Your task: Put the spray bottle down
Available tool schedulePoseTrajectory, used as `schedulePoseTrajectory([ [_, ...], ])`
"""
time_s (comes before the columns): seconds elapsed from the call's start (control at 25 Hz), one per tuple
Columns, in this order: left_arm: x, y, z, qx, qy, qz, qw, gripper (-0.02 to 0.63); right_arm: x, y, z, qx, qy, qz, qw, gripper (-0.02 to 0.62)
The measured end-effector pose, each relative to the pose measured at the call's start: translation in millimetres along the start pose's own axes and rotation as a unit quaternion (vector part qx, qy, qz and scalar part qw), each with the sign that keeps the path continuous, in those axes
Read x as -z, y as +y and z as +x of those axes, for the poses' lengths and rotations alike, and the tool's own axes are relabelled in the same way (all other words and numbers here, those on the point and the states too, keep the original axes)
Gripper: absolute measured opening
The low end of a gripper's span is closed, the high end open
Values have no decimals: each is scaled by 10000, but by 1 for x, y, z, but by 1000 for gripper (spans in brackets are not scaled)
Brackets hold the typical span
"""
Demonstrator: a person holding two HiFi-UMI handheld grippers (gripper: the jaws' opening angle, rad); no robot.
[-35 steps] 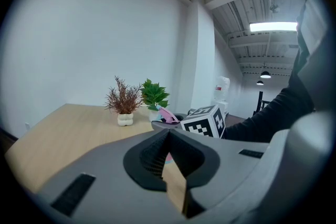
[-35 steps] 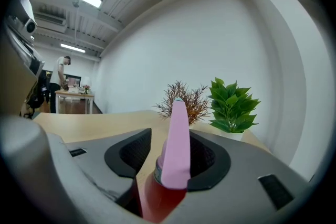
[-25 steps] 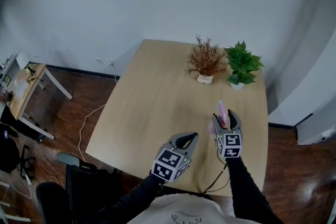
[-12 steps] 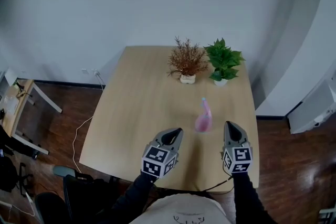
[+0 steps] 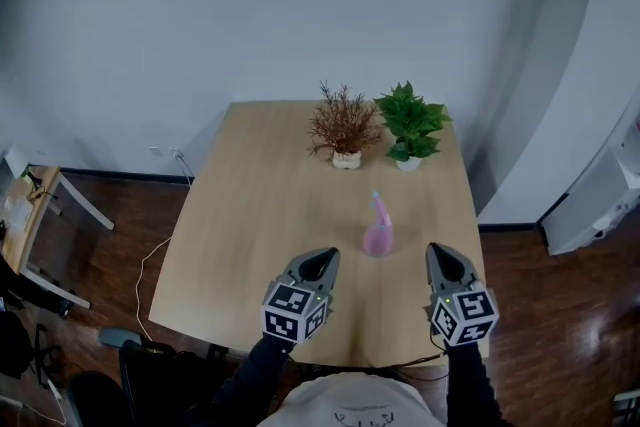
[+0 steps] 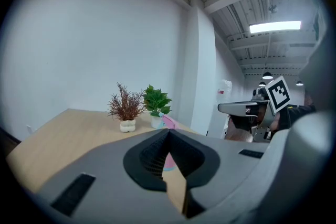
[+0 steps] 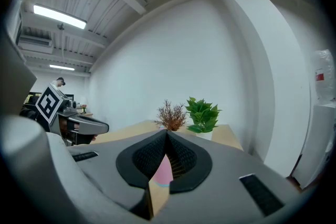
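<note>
The pink spray bottle [image 5: 377, 230] stands upright on the wooden table [image 5: 250, 215], free of both grippers. My right gripper [image 5: 440, 255] hovers near the table's front edge, to the right of the bottle and nearer to me, jaws shut with nothing in them. My left gripper [image 5: 320, 262] is at the bottle's near left, also shut and empty. In the left gripper view the bottle [image 6: 169, 122] pokes up behind the shut left gripper [image 6: 169, 131]. In the right gripper view the bottle [image 7: 164, 171] shows pink behind the shut right gripper [image 7: 167, 134].
A dried brown plant [image 5: 343, 125] and a green potted plant [image 5: 408, 125] stand side by side at the table's far edge. A white wall lies behind the table. A small desk [image 5: 25, 210] stands on the dark floor at the left.
The right gripper has let go of the spray bottle, drawn back to the right toward me and shut. The bottle now stands alone on the table. The left gripper has hardly moved.
</note>
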State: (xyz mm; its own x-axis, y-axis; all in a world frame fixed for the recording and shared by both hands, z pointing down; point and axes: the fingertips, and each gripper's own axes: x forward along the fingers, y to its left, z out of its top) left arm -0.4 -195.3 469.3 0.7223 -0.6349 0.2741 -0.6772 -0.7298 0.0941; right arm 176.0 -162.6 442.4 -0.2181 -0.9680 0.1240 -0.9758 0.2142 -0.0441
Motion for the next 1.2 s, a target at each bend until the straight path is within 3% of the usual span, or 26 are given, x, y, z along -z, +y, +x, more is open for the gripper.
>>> schedulePoseTrajectory([
  [1.2, -24, -22, -6, 78, -191, 78, 9998, 17, -14, 12, -6, -346, -76, 164, 9992, 2],
])
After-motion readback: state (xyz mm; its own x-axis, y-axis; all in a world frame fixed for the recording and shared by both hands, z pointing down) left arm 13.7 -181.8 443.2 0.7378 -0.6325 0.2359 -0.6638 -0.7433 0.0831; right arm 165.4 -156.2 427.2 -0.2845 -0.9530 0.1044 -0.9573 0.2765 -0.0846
